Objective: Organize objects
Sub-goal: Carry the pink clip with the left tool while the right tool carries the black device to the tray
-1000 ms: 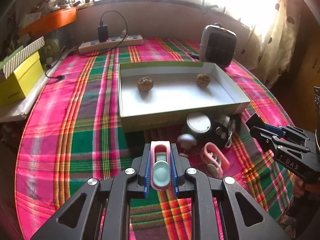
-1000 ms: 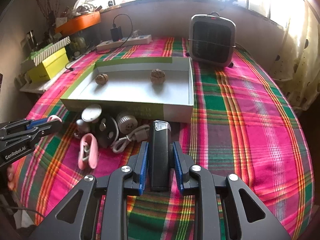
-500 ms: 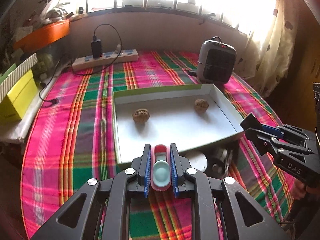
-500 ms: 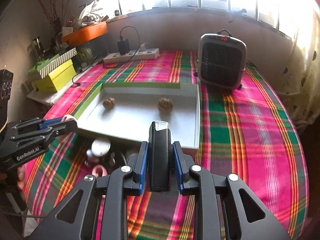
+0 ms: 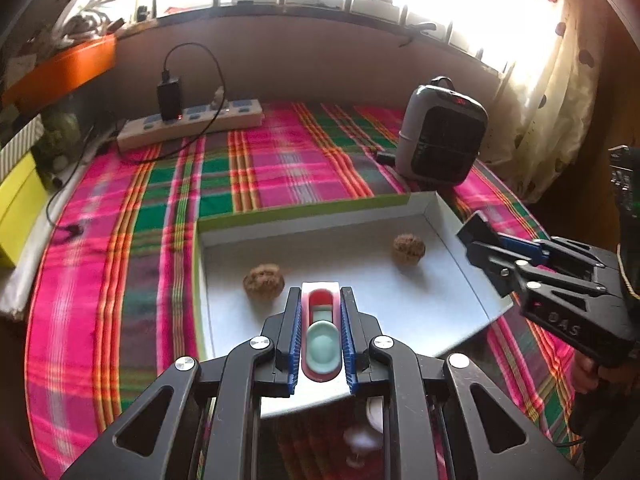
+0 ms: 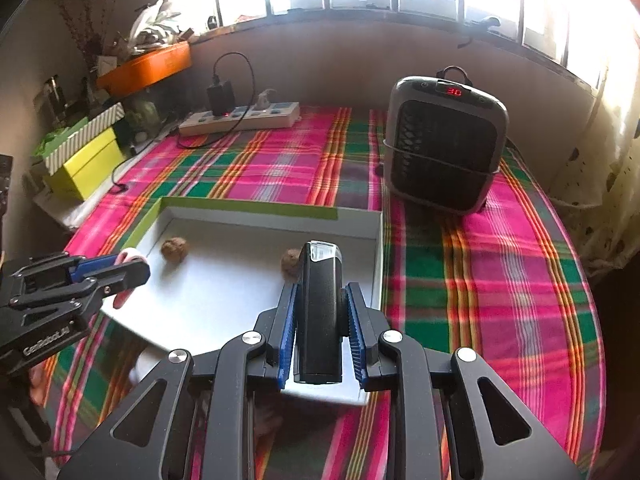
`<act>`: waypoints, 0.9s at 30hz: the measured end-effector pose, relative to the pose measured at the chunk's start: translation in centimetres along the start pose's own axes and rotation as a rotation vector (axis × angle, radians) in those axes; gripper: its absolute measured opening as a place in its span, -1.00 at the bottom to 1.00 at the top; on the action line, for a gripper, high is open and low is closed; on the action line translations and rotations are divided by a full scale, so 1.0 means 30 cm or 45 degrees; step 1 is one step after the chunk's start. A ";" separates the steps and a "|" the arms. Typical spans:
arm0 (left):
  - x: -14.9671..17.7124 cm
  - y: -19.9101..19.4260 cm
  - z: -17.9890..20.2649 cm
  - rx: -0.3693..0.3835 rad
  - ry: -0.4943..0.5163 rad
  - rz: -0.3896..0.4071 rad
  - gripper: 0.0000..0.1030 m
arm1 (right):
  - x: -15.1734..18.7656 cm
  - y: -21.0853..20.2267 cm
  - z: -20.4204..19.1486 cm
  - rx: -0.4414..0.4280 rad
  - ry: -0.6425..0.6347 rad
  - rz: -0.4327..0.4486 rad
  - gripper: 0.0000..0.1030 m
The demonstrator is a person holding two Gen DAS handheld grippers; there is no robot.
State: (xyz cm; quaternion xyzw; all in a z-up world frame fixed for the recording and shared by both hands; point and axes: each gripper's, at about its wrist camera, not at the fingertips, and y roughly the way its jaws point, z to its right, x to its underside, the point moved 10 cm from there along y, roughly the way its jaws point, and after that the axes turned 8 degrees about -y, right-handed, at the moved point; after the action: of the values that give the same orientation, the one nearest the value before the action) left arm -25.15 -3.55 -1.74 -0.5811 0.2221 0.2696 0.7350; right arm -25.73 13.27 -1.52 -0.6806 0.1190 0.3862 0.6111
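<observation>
My left gripper [image 5: 320, 304] is shut on a small pink clip with a pale green pad [image 5: 321, 340] and holds it above the near edge of a shallow white box with a green rim [image 5: 304, 210]. Two walnuts [image 5: 264, 280] [image 5: 408, 249] lie in the box. My right gripper [image 6: 320, 300] is shut on a black oblong device with a clear tip [image 6: 319, 312], held over the box's near right part [image 6: 376, 240]. Each gripper shows in the other's view: the right one [image 5: 480, 240], the left one [image 6: 132, 270].
A grey heater [image 5: 440, 144] stands behind the box on the plaid tablecloth [image 5: 120, 280]. A power strip with a charger [image 5: 192, 120] lies at the back. A yellow box [image 6: 86, 168] and an orange shelf [image 6: 148, 66] are at the left. Small items [image 5: 368, 432] lie below my left gripper.
Both grippers have risen and moved forward over the box with their objects. The small items in front of the box have dropped out of sight beneath them.
</observation>
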 end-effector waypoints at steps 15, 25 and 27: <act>-0.066 0.172 0.003 -0.007 -0.015 -0.085 -0.70 | -0.042 0.160 0.053 0.018 0.017 -0.088 -0.51; -0.081 0.237 0.008 -0.019 -0.009 -0.115 -0.70 | -0.042 0.204 0.050 0.006 0.012 -0.117 -0.51; -0.080 0.244 0.007 -0.019 -0.012 -0.120 -0.70 | -0.039 0.212 0.051 0.004 0.012 -0.124 -0.51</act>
State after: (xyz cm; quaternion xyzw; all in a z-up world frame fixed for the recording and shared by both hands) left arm -31.76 -2.35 -5.54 -0.5953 0.1889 0.2391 0.7435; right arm -31.14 12.89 -5.37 -0.6865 0.0892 0.3526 0.6297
